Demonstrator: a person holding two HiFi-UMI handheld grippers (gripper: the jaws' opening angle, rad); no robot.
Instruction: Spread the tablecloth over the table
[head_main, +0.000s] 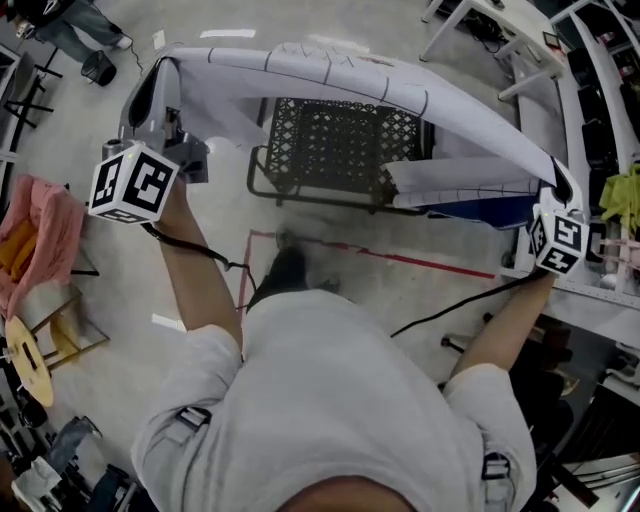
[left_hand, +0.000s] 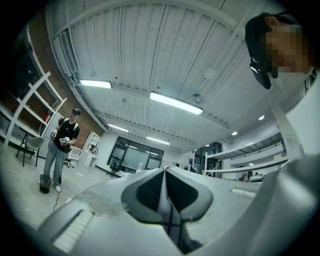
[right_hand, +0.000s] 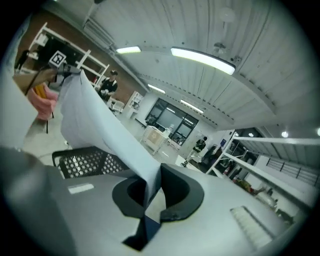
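We hold the tablecloth (head_main: 330, 72) up in the air between our two grippers; it runs as a long pale band arching across the top of the head view. The left gripper (head_main: 163, 78) sits at the upper left of that frame, its jaws closed on one end of the cloth. In the left gripper view the fabric shows as a thin, edge-on strip pinched between them. The right gripper (head_main: 557, 190) is at the right edge, mid-height, jaws clamped on the other end (in its own view the cloth rises from the pinch toward the upper left, with a dark blue side showing below). Under the arch, in the upper middle, stands the black mesh table (head_main: 340, 140). A folded part of the cloth hangs low at the table's right side; we cannot tell whether it touches. A red tape line (head_main: 400, 258) crosses the floor below the table, and a pink cloth (head_main: 40, 235) hangs at the left edge.
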